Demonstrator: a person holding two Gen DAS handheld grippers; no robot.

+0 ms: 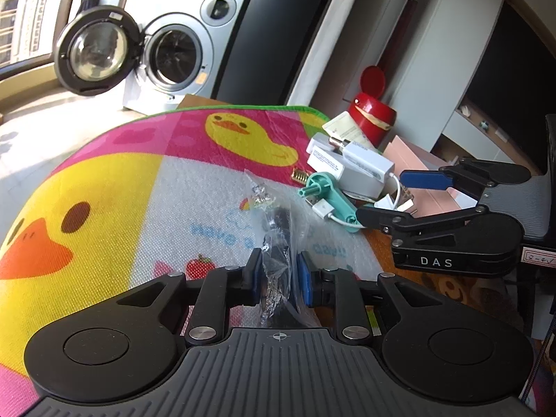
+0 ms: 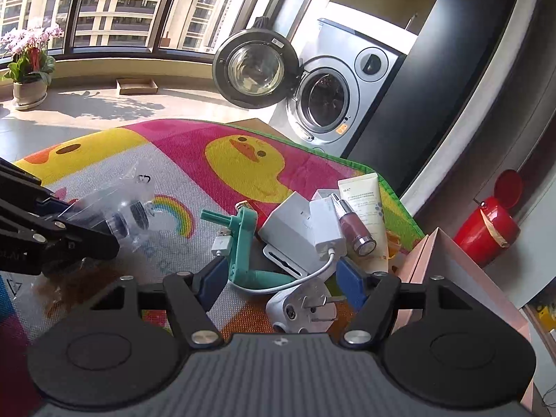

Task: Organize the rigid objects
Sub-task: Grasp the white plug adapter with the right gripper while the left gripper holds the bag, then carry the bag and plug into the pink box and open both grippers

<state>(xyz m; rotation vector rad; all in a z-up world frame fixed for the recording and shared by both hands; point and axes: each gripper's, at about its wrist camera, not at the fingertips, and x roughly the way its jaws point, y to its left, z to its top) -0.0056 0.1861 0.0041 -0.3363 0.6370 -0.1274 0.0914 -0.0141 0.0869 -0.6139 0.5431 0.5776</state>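
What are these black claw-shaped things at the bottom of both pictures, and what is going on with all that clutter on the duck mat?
Each is a hand-held gripper: a person carries one in each hand, with a camera looking out along its two fingers. So each picture is one gripper's own view.

The left hand-held gripper is pinching a clear plastic bag with small dark parts inside. The right hand-held gripper stands open above a white plug; nothing is gripped.

On the duck mat lies a pile: white chargers, a white cable, a teal plastic crank, a lip gloss and a cream tube. A red bin and a washing machine stand behind.
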